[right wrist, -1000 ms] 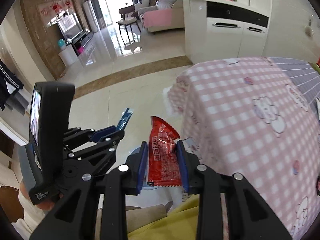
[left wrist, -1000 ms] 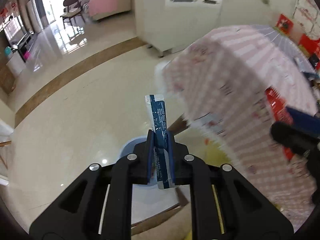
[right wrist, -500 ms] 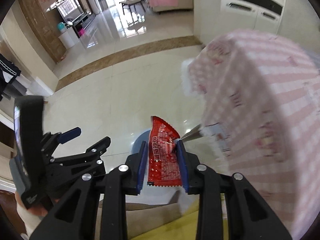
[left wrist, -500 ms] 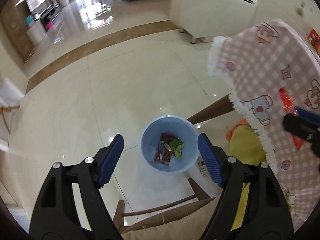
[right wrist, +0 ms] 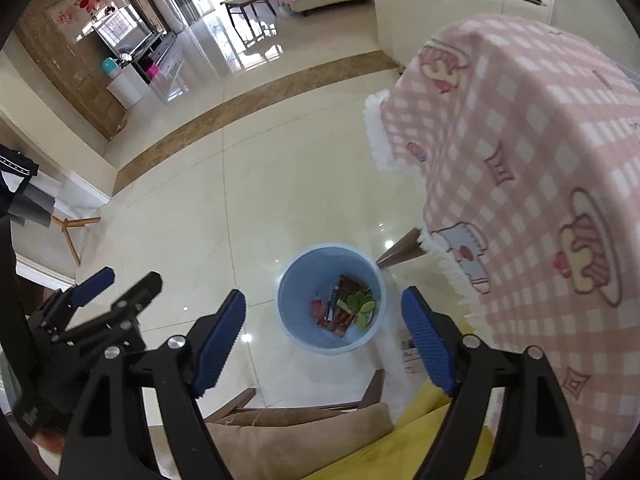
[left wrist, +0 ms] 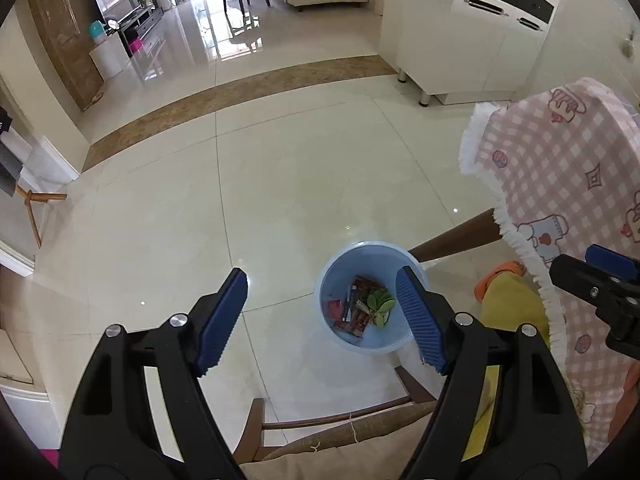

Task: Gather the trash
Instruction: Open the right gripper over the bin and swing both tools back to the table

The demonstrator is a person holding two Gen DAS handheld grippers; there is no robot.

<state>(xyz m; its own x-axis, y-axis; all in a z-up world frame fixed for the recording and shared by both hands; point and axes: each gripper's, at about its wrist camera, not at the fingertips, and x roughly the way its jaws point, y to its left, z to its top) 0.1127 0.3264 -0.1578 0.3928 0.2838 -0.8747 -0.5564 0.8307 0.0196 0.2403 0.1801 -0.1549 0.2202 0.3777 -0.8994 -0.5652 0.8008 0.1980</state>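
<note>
Hovering wide open and empty over the blue bin (right wrist: 332, 298), both the left gripper (left wrist: 322, 318) and right gripper (right wrist: 324, 338) risk clipping the fringed tablecloth (right wrist: 520, 168) when swinging back.

Left gripper (left wrist: 322, 314), jaws spread wide and empty, above a tiled floor (left wrist: 280, 168). Blue bin (left wrist: 340, 344) below holds red wrappers (left wrist: 356, 316) and green leaves (left wrist: 380, 302). Pink checked tablecloth (left wrist: 560, 168) at right.

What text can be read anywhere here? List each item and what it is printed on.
None can be read.
Wrappers in the blue bin: print too small.
Paper on the floor beside the bin: dark marks, blurred.
Handheld device at the left edge: pale lettering, too blurred.
Red wall decorations: shapes only, no legible characters.
Pink tablecloth: drawings only.
</note>
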